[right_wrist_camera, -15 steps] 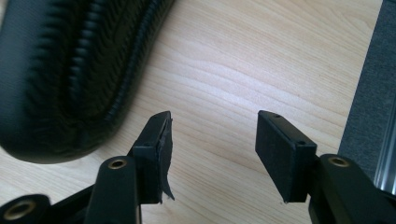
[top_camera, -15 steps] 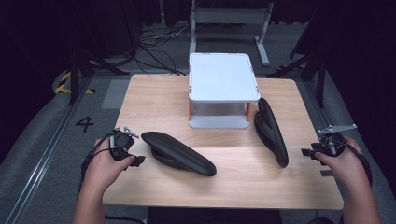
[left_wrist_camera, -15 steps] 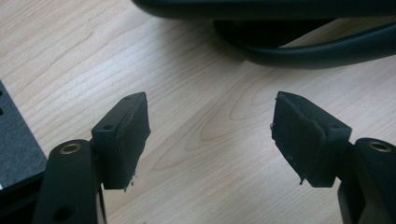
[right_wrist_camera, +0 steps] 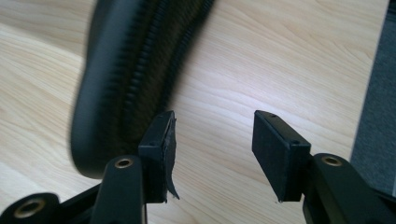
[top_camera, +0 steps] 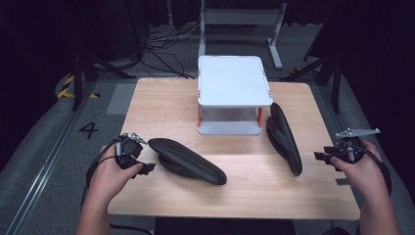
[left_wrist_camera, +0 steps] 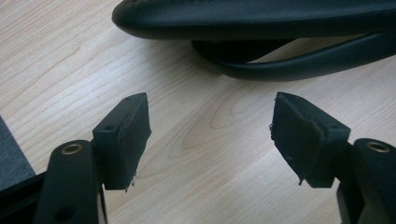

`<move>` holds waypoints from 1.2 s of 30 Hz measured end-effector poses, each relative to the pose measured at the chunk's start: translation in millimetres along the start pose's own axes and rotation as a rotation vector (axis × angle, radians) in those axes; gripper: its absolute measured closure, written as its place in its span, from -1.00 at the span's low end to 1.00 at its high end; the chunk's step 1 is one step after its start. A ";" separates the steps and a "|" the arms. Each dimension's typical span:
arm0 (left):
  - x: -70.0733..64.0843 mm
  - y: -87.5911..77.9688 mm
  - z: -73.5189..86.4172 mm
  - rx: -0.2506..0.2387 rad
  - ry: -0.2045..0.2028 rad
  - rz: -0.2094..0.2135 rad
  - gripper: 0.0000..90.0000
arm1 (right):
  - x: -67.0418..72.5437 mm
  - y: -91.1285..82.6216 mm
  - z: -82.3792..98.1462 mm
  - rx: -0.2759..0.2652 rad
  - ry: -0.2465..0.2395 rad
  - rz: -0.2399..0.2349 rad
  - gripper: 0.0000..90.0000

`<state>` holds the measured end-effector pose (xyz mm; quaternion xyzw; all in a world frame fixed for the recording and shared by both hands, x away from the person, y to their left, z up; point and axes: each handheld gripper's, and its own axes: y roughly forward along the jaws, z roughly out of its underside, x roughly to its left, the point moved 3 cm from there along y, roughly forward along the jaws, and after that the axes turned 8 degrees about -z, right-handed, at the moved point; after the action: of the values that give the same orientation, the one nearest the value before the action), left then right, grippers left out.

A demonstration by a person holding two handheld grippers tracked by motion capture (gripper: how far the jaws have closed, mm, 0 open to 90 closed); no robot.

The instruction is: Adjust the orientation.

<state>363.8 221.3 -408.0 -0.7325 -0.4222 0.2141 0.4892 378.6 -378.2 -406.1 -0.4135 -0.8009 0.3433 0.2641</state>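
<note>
Two black shoes lie on the wooden bench (top_camera: 156,98): the left shoe (top_camera: 188,160) on its side just in front of the left gripper (top_camera: 144,164), the right shoe (top_camera: 284,137) beside the small white rack (top_camera: 234,83), near the right gripper (top_camera: 320,156). Both sets of jaws stand spread with nothing between them. To my eye, nothing is grasped yet; picking up and placing both shoes, likely on the rack, is all left.
</note>
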 end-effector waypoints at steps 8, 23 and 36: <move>-3.8 -2.2 -0.3 0.002 0.008 0.003 -0.34 | 32.6 -5.2 -16.5 -0.046 -0.083 -0.075 0.12; -12.0 -12.5 15.5 -0.043 0.024 0.019 -0.37 | 109.9 36.7 -47.6 -0.015 -0.274 -0.234 -0.02; -16.0 -9.2 15.1 -0.038 0.022 0.050 -0.36 | 176.3 87.6 -46.8 0.054 -0.402 -0.348 -0.13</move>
<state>340.2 217.7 -407.9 -0.7544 -0.4024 0.2099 0.4742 362.4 -176.9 -419.7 -0.1860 -0.8868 0.3893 0.1656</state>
